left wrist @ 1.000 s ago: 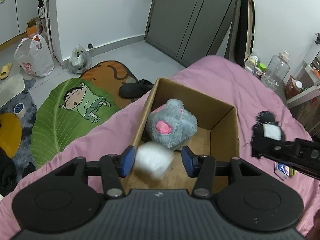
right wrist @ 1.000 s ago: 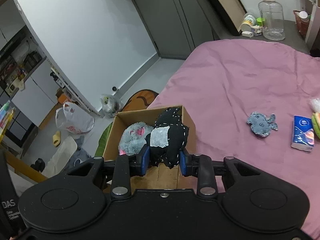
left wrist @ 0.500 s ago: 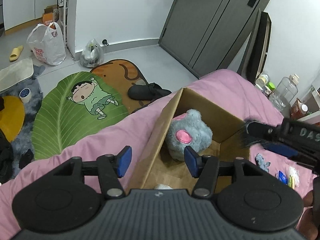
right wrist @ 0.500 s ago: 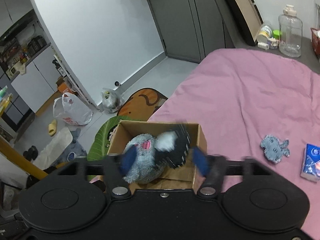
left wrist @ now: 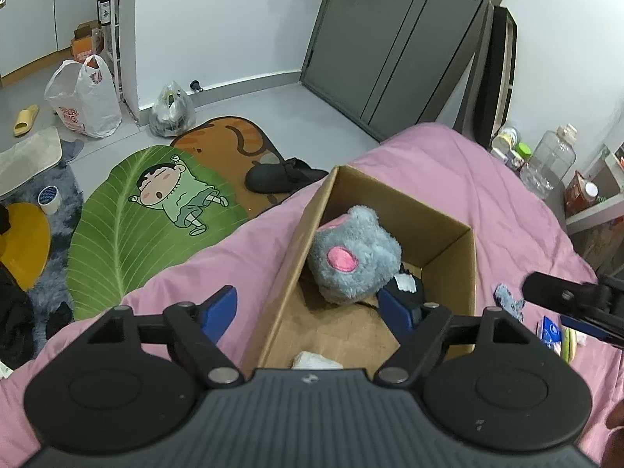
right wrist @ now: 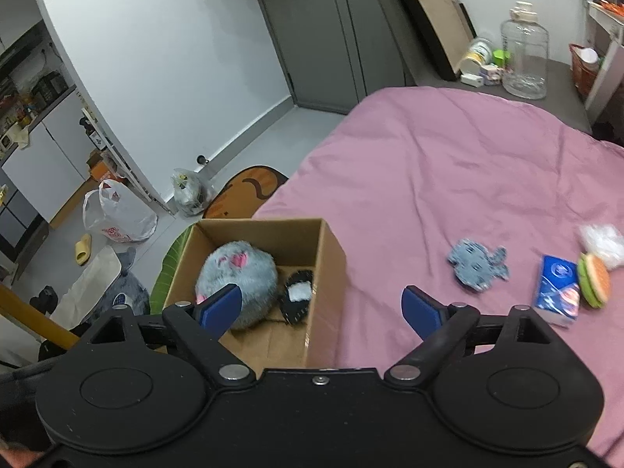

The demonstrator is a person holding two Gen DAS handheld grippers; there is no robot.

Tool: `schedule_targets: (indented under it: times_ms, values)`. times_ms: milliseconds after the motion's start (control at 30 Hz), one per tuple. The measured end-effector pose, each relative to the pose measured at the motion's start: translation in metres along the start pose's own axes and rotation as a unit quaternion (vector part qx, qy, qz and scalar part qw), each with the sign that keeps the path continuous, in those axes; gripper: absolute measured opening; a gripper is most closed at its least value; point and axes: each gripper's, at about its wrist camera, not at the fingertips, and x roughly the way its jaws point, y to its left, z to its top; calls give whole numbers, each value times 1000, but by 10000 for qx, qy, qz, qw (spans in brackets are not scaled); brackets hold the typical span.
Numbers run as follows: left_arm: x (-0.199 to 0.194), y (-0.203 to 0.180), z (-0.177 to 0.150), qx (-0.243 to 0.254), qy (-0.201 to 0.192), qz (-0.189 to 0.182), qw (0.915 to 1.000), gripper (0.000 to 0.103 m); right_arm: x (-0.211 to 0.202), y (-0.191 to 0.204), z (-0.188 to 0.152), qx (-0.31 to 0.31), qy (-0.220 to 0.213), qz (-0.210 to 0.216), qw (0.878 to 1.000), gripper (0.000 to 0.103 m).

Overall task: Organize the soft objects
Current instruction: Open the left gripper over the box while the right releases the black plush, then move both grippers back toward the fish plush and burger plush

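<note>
An open cardboard box (left wrist: pixel 448 230) (right wrist: pixel 331 249) sits on the pink bed. Inside lie a grey plush with pink patches (left wrist: pixel 353 253) (right wrist: pixel 238 269), a black soft toy with a white patch (right wrist: pixel 298 296) (left wrist: pixel 405 286) and a white soft object (left wrist: pixel 316 360) at the near end. My left gripper (left wrist: pixel 306 312) is open and empty above the box's near left edge. My right gripper (right wrist: pixel 321 306) is open and empty above the box's right wall. A small grey-blue plush (right wrist: pixel 477 263) (left wrist: pixel 509 302) lies on the bed to the right.
On the bed at the right lie a blue tissue pack (right wrist: pixel 557 290), a burger-shaped toy (right wrist: pixel 594 279) and a clear plastic wrap (right wrist: pixel 602 243). The bed's left edge drops to a floor with a green leaf mat (left wrist: pixel 128 210), slippers (left wrist: pixel 280 177) and bags.
Both grippers opened and let go: the white soft object and the black toy now lie in the box. Both grippers have pulled back and stand wide open.
</note>
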Motion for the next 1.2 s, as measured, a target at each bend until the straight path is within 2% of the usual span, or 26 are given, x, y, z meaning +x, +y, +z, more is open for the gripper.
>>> schedule_targets:
  times_ms: [100, 200, 267, 367, 600, 733, 900, 1200]
  values:
    - [-10, -7, 2, -35, 15, 54, 10000, 80, -17, -7, -3, 0, -14, -17, 10000, 96]
    - [-23, -17, 3, 6, 38, 90, 10000, 87, -35, -16, -4, 135, -5, 32, 9999, 98]
    - [-29, -22, 3, -32, 109, 76, 9999, 88, -46, -23, -3, 179, -33, 56, 9998, 99]
    - [-42, -31, 3, -58, 106, 60, 9999, 92, -64, -31, 0, 245, -237, 41, 9994, 103]
    - [-65, -53, 3, 94, 22, -25, 10000, 103, -91, -52, 2, 324, -639, -56, 9974, 103]
    - [-73, -64, -1, 228, -40, -100, 9997, 103, -99, -67, -4, 439, -872, -32, 9952, 103]
    - [-79, -81, -6, 425, -129, -174, 9989, 103, -107, -79, -8, 180, -1001, -182, 9946, 103]
    - [-84, -106, -11, 703, -79, -449, 9965, 103, -117, -106, -15, 91, -826, 3, 9965, 103]
